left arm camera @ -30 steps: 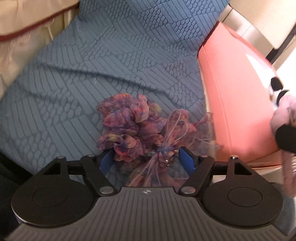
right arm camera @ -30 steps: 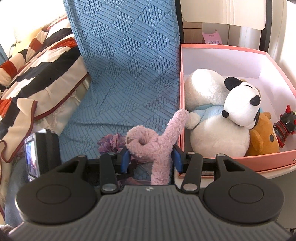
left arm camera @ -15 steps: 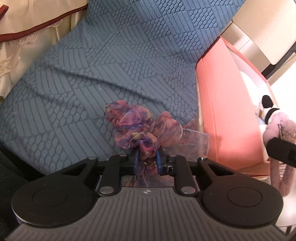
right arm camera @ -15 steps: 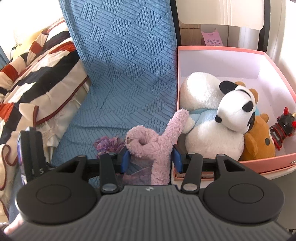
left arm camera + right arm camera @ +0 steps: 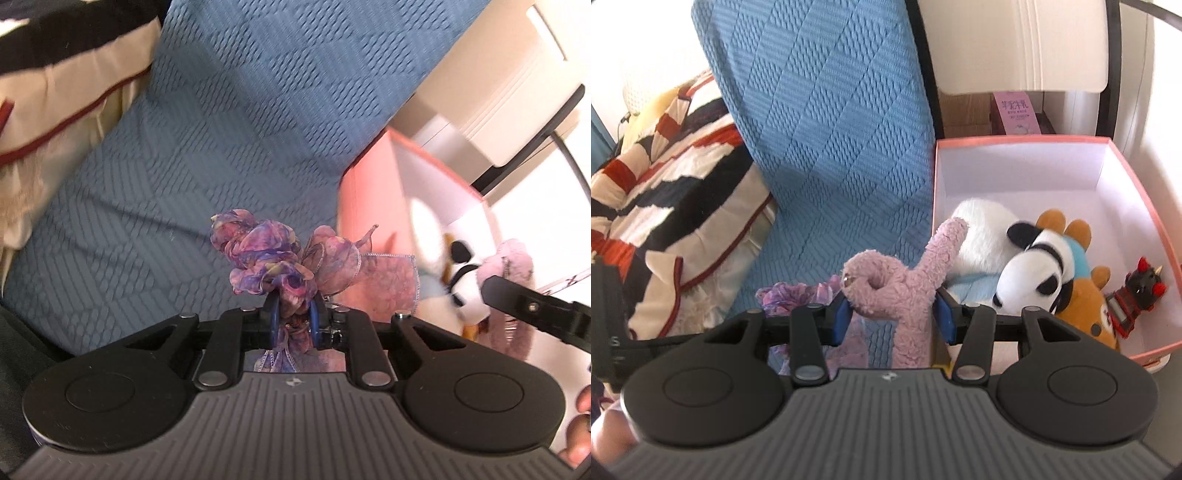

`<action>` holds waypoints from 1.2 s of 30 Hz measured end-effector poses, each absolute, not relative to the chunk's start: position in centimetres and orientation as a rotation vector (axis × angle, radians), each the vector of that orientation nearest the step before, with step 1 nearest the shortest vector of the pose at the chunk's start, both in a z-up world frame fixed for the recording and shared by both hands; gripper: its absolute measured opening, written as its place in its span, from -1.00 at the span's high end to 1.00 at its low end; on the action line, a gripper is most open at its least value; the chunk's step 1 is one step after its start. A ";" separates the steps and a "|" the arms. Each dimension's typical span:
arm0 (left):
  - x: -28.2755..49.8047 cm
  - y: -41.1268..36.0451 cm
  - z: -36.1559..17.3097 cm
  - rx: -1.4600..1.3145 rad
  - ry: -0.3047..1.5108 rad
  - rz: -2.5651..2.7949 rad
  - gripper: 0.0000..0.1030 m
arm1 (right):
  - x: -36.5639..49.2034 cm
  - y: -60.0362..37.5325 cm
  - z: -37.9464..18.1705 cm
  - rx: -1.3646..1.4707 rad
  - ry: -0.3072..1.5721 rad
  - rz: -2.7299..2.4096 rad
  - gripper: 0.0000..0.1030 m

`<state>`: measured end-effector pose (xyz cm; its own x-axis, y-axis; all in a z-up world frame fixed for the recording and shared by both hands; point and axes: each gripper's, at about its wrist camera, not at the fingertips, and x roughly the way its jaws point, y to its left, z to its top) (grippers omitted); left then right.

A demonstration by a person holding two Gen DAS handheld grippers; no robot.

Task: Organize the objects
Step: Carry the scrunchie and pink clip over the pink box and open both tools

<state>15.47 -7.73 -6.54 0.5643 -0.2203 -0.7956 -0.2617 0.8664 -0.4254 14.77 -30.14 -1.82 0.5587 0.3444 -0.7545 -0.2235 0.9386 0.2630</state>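
Observation:
A purple and pink gauzy ribbon bow (image 5: 273, 262) hangs lifted above the blue quilted cover (image 5: 221, 129), with my left gripper (image 5: 293, 317) shut on its lower part. My right gripper (image 5: 892, 315) is shut on a pink plush toy (image 5: 901, 291), held up beside the left wall of the pink box (image 5: 1145, 206). The ribbon bow (image 5: 794, 293) also shows at the left in the right wrist view. In the left wrist view the pink plush toy (image 5: 511, 266) and part of the other gripper show at the right edge.
The pink box (image 5: 369, 206) holds a white plush (image 5: 979, 229), a black-and-white plush (image 5: 1034, 266), an orange plush (image 5: 1086, 302) and a small black and red figure (image 5: 1141, 291). A striped pillow (image 5: 665, 192) lies to the left. A white chair back (image 5: 1015, 44) stands behind.
My left gripper closed on the ribbon bow and lifted it off the blue cover. My right gripper rose with the pink plush toy, and more of the box's inside shows.

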 end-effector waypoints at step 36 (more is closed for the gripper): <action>30.1 -26.2 2.4 -0.413 0.992 -0.270 0.63 | 21.6 -45.8 -1.3 0.222 0.891 0.135 0.02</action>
